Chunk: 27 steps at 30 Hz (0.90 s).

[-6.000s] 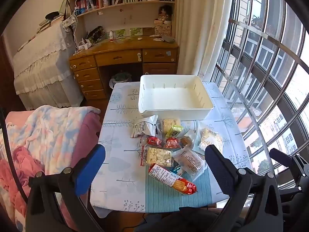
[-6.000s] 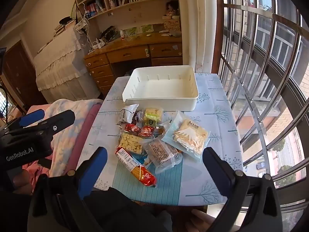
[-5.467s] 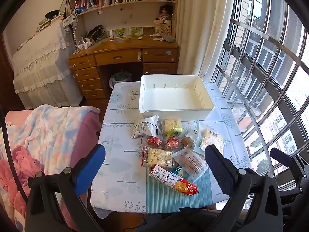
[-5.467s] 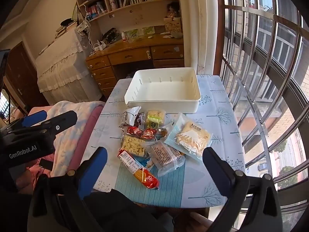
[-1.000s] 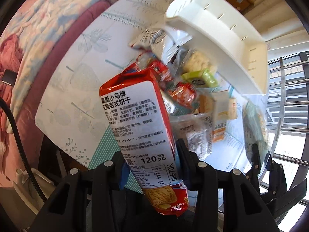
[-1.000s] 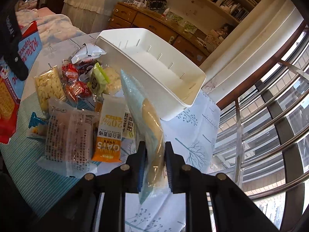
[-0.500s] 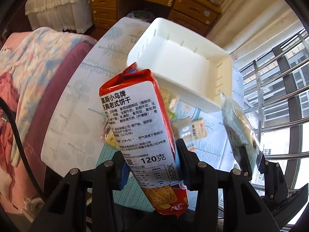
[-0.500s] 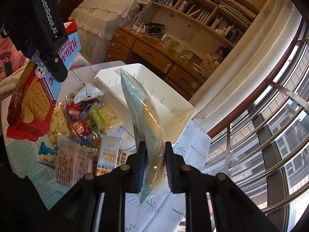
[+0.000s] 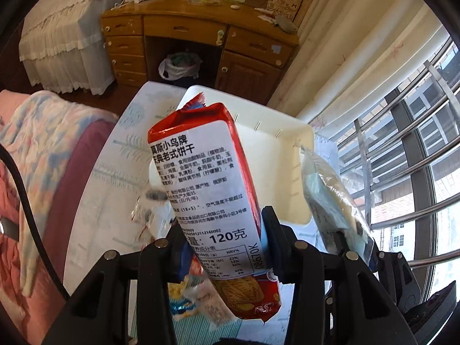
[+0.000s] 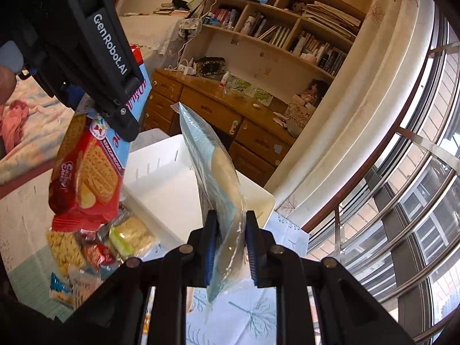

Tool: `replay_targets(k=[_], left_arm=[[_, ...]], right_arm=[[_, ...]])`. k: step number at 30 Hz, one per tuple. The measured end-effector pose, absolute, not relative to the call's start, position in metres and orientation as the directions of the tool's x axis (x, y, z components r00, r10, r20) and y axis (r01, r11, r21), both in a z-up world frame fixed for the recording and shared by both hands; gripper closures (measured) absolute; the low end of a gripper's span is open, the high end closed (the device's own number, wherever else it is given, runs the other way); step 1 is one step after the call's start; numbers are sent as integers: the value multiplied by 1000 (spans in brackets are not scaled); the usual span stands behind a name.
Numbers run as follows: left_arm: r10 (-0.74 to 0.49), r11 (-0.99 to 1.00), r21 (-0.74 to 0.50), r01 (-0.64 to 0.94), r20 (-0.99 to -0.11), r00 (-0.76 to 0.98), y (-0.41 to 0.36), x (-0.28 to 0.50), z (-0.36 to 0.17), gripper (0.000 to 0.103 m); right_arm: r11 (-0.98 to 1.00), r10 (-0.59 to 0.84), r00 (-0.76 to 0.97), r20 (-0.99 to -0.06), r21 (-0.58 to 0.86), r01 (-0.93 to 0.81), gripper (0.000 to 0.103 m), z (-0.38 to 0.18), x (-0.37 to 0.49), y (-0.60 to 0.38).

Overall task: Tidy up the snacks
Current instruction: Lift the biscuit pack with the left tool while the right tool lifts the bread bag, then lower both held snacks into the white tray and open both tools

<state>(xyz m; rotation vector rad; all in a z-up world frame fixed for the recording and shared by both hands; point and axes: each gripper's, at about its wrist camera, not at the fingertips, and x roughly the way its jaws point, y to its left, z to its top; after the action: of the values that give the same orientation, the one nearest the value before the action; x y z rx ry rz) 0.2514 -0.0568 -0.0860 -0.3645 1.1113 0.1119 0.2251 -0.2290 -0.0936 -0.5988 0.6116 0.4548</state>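
Observation:
My left gripper (image 9: pixel 224 230) is shut on a red biscuit pack (image 9: pixel 207 184) with a white label, held upright above the table in front of the white bin (image 9: pixel 287 149). The pack also shows in the right wrist view (image 10: pixel 86 172), under the left gripper's black body (image 10: pixel 95 43). My right gripper (image 10: pixel 230 238) is shut on a clear blue-edged bread bag (image 10: pixel 218 178), held upright over the bin's near right corner (image 10: pixel 172 184). The bag also shows in the left wrist view (image 9: pixel 330 195). Several loose snack packets (image 10: pixel 95 244) lie on the table left of the bin.
The table (image 9: pixel 115 172) has a pale leaf-print cloth. A blanket-covered seat (image 9: pixel 37 143) stands on its left. A wooden desk (image 9: pixel 201 37) stands behind the table, with a curtain (image 9: pixel 345 57) and barred window (image 9: pixel 417 158) on the right.
Both grippers have moved forward and higher with their packs, closer to the bin. The bin now sits right behind both held packs.

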Motion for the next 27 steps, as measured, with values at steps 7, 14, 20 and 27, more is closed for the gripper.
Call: replay_targets(k=[7,14,20,27], left_arm=[[-88,943,-235,-234,-859,504,-57,286,-95,61],[-82,958,-228,-172,-796,599,-58,312,-108,61],[-60,975,-189,-120,-738,672,-66,319,-92,30],[-45,979,-160,-124,-769,638,-67,319,-87,30]], right_arm=[[804,254,682,-686,-243,-543,84,-98,267,-231],[853,265,646,-716,-138,-503,83,-113,296,-233],[883,276,631,-725,-69,-465,65,-116,310,-236],[920,305,568,-764,83,-382,57,-116,320,-248]])
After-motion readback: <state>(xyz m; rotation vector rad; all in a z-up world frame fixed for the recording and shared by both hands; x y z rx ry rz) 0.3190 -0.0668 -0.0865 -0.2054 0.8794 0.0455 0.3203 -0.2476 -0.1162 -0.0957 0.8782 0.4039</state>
